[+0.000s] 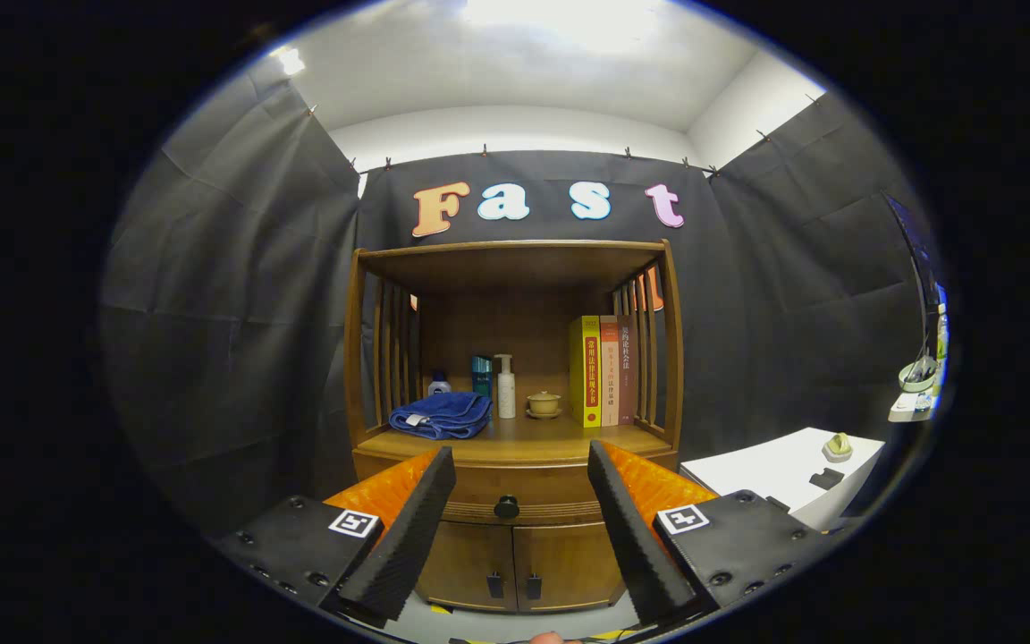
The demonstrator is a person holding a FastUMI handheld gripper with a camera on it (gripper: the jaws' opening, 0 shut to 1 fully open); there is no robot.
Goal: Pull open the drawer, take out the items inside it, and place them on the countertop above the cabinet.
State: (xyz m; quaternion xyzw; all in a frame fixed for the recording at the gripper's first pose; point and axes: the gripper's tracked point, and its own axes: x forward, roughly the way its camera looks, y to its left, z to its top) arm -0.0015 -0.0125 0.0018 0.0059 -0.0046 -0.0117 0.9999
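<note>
Gripper view showed the gripper (519, 501) spread wide and empty, its fingers framing the closed wooden drawer (515, 496) just beyond them under the countertop (515, 443), whose small, hard, round dark knob (507, 507) looked the only handhold, probably slippery.

On the wooden cabinet's countertop (515, 443): one folded blue towel (441, 416), three upright books (603, 370), one white pump bottle (506, 387), one teal box (481, 375), one small white-capped bottle (439, 385), one yellow lidded cup (543, 403). One black round drawer knob (506, 507); two lower door handles (495, 585). One gripper (515, 528), fingers spread apart.
</note>
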